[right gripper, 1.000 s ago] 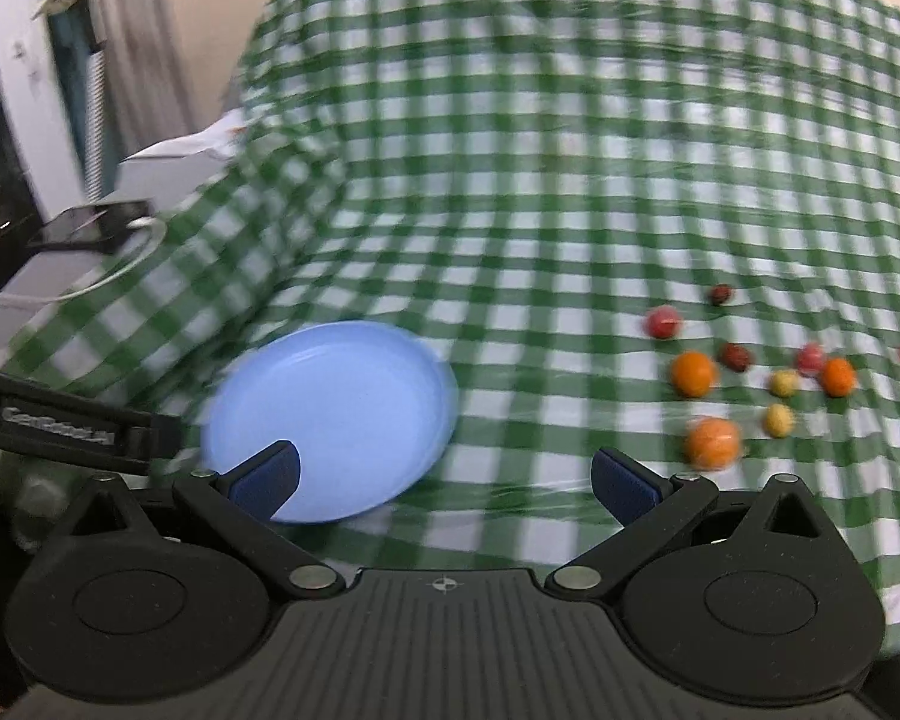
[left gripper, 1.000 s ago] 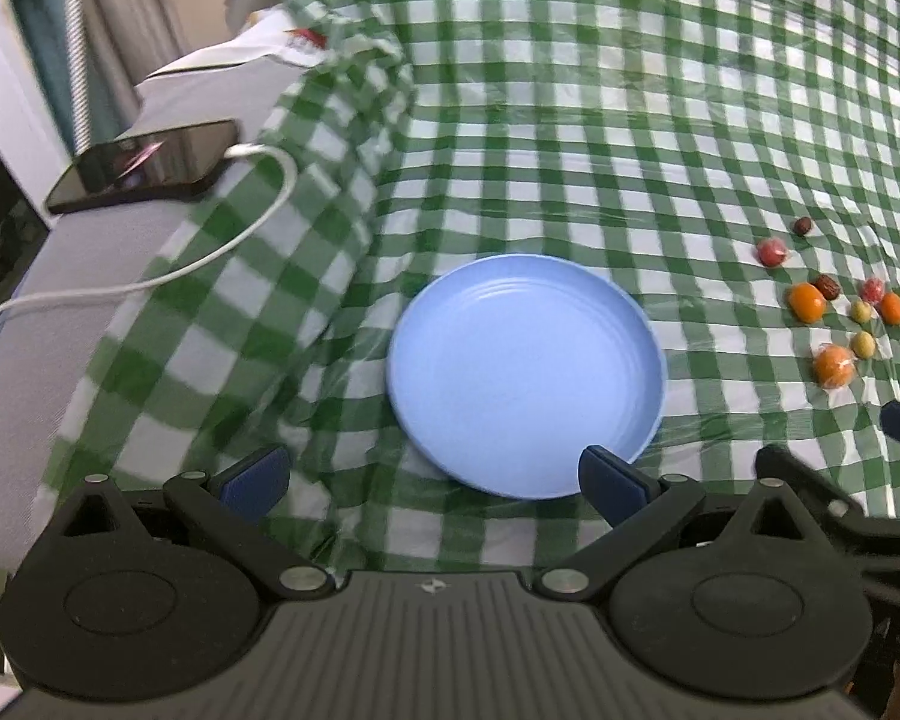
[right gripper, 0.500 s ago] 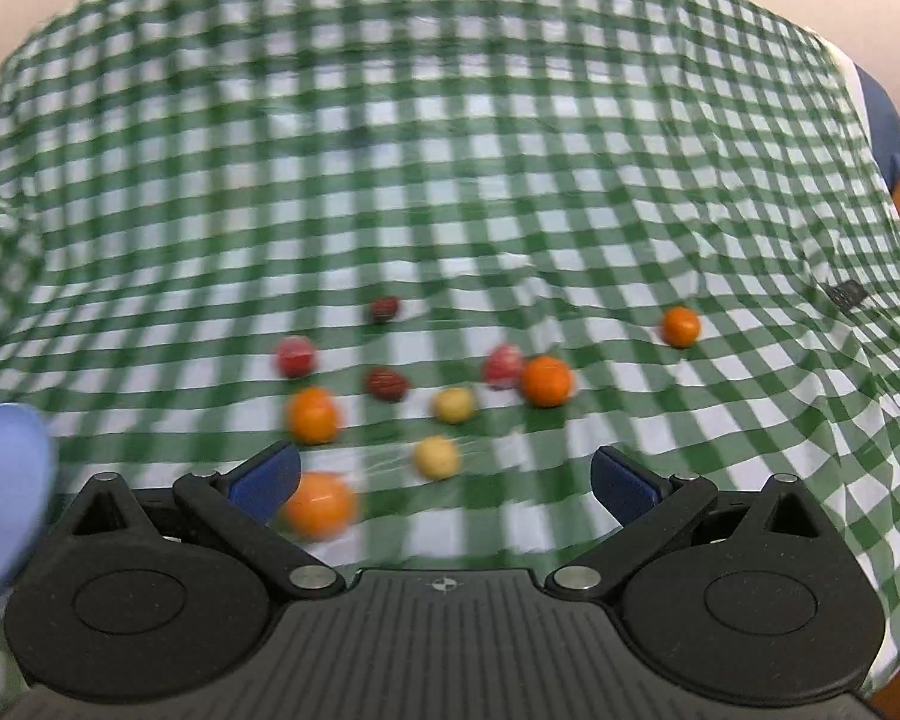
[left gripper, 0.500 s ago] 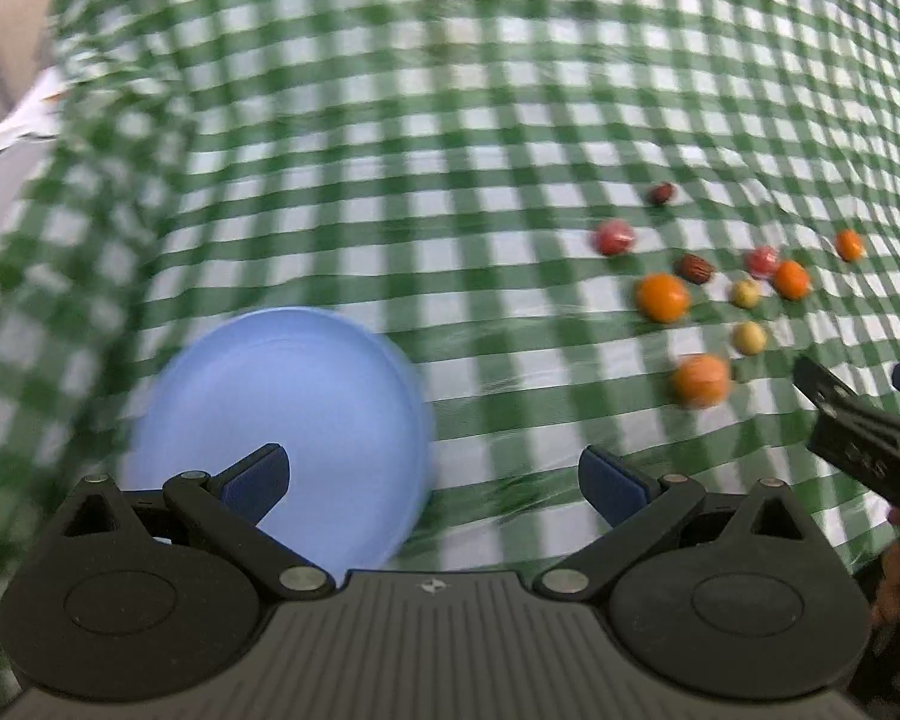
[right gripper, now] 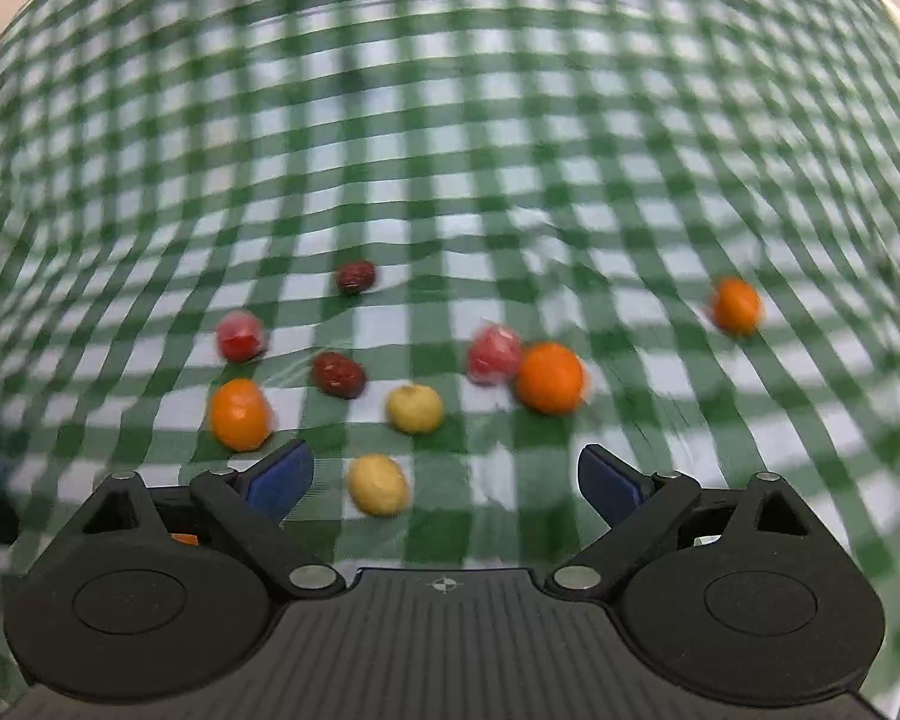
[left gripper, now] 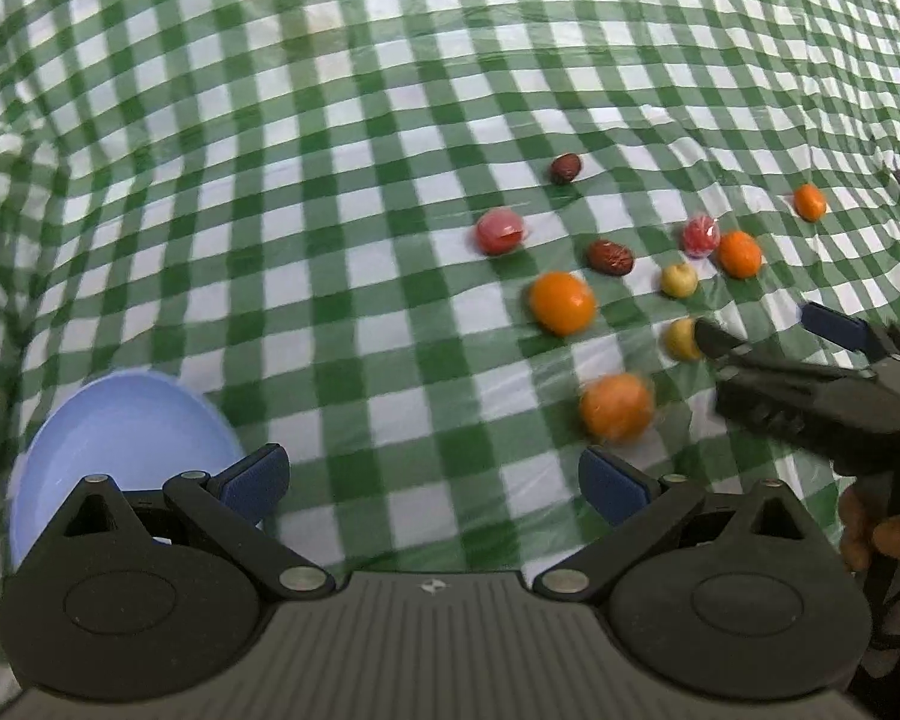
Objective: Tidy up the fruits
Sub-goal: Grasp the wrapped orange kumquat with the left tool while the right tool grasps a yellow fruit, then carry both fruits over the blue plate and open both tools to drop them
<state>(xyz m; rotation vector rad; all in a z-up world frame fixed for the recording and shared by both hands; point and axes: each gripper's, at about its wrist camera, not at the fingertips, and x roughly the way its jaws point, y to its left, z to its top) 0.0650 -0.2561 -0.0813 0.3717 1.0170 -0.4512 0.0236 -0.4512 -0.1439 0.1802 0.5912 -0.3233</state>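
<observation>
Several small fruits lie scattered on a green checked cloth: oranges (left gripper: 562, 303), red wrapped ones (left gripper: 498, 231), dark dates (left gripper: 611, 257) and yellow ones (left gripper: 678, 279). A light blue plate (left gripper: 120, 438) sits empty at the lower left, partly behind my left gripper (left gripper: 432, 480), which is open and holds nothing. My right gripper (right gripper: 444, 474) hovers low over the fruits, and its jaws are closing. A yellow fruit (right gripper: 378, 485) lies between its fingers, nearer the left one, with neither pad touching it. The left wrist view shows the right gripper (left gripper: 762, 327) at the right, covering part of that yellow fruit (left gripper: 680, 339).
The green-and-white checked cloth (left gripper: 330, 120) covers the whole surface and is wrinkled around the fruits. One orange (right gripper: 735, 305) lies apart at the far right. A person's hand (left gripper: 882, 534) shows at the lower right behind the right gripper.
Both views swung from the plate towards the fruits, and the phone and cable left the picture. The right gripper sank closer to the fruits and its jaws narrowed a little.
</observation>
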